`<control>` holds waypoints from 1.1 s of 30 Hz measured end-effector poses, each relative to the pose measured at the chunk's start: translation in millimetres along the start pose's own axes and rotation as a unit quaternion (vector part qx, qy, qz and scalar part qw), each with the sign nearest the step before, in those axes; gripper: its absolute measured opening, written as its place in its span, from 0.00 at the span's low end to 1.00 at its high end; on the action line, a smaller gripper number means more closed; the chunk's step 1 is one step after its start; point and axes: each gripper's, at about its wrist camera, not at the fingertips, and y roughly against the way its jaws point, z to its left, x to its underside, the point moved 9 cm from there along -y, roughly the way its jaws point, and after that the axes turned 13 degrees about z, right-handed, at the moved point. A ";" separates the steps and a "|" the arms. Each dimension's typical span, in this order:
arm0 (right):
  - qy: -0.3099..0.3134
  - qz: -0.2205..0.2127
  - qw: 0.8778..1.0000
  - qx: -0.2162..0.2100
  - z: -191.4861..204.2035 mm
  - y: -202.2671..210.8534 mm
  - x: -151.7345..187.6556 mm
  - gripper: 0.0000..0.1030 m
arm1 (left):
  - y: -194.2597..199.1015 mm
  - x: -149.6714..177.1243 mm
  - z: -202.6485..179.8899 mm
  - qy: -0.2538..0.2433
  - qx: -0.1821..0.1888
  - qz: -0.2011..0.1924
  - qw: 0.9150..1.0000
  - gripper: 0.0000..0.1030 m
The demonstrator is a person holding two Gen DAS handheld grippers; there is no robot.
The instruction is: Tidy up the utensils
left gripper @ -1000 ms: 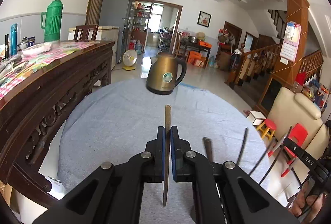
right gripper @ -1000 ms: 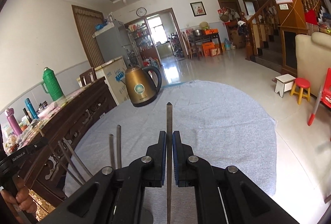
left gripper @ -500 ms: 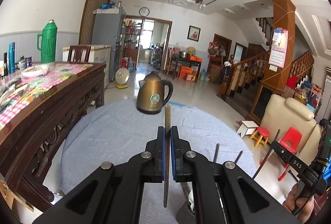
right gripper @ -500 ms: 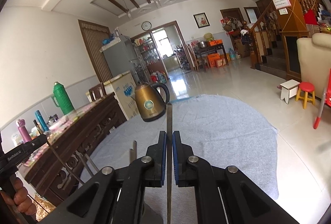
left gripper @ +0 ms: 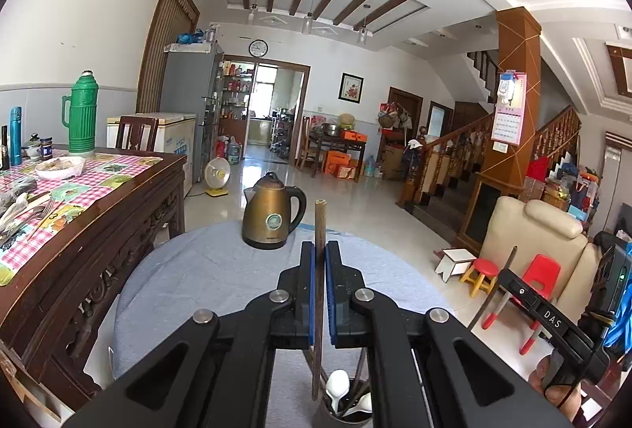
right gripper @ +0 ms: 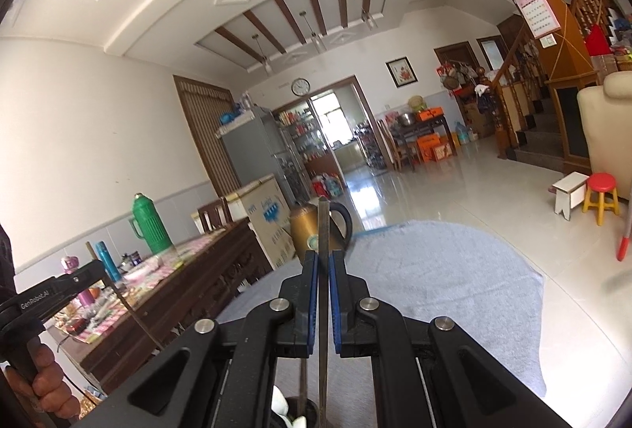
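Note:
My left gripper (left gripper: 320, 250) is shut on a brown chopstick (left gripper: 319, 218) that stands upright between its blue pads. Under it, a dark holder (left gripper: 322, 418) contains white spoons (left gripper: 339, 386) and more chopsticks. My right gripper (right gripper: 324, 258) is shut on a dark grey chopstick (right gripper: 323, 218), also upright, above the same holder (right gripper: 312, 404). Each view shows the other gripper from the side. The right gripper (left gripper: 507, 280) appears at the right edge and the left gripper (right gripper: 98, 270) at the left edge, each with its stick and a hand on the handle.
A bronze kettle (left gripper: 272, 214) stands at the far side of the round table with a grey-blue cloth (left gripper: 205, 270). A carved wooden sideboard (left gripper: 79, 230) with a green thermos (left gripper: 81, 116) and dishes runs along the left. Stools and a sofa stand to the right.
Both grippers have risen with their chopsticks and tilted up. The table and kettle sit lower in view. The holder with spoons has appeared beneath the jaws.

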 end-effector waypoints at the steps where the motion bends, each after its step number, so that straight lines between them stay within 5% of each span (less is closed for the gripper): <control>1: 0.002 -0.003 1.000 -0.003 2.8 2.5 -1.1 0.06 | 1.2 -0.4 -1.8 -0.001 0.003 0.000 1.000 0.05; 11: -0.011 -0.026 0.999 -0.036 22.9 14.1 -1.9 0.06 | -8.0 9.1 -19.5 0.001 0.024 0.014 1.000 0.05; 33: -0.006 -0.009 1.000 -0.022 29.4 -20.6 18.1 0.07 | -54.5 46.6 -29.5 0.014 0.020 0.080 0.996 0.05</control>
